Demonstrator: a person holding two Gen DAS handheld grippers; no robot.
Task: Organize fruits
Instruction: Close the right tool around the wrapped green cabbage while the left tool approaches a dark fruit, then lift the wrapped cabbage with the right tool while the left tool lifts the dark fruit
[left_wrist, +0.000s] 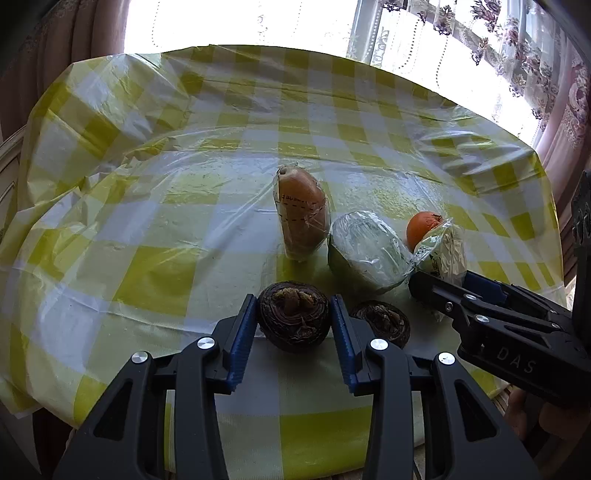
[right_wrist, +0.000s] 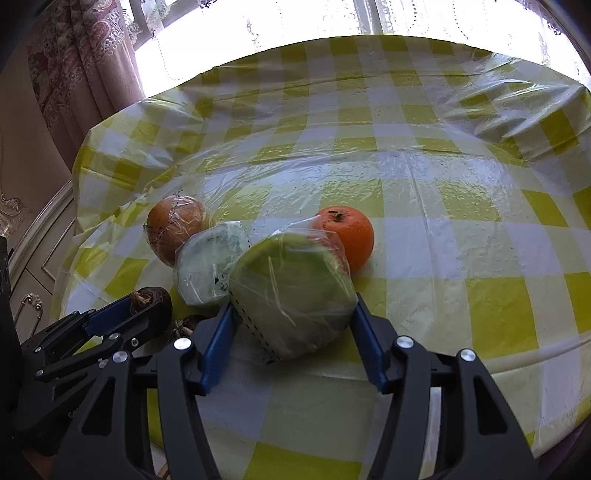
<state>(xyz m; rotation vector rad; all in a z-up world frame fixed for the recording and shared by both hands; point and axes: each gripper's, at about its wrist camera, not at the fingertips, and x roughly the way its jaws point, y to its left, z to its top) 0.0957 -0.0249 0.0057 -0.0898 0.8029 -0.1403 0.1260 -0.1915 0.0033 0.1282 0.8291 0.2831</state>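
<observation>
The left gripper (left_wrist: 293, 314) is clamped on a dark brown, ringed round corm (left_wrist: 293, 311) at the near edge of the table under a yellow-and-white checked plastic cloth (left_wrist: 155, 206). A second, similar corm (left_wrist: 384, 323) lies just right of it. Beyond that one, the right gripper (right_wrist: 293, 317) brackets a green fruit in clear film (right_wrist: 291, 284); its blue pads (right_wrist: 218, 339) seem to touch the wrap, though a firm grip is uncertain. Behind it sit a bare orange (right_wrist: 349, 234), another wrapped green fruit (right_wrist: 208, 266) and a wrapped brownish fruit (right_wrist: 175, 225).

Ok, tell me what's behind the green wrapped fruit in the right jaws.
Behind the green wrapped fruit sits an orange, touching its wrap. The orange's near lower side is hidden by the fruit.
</observation>
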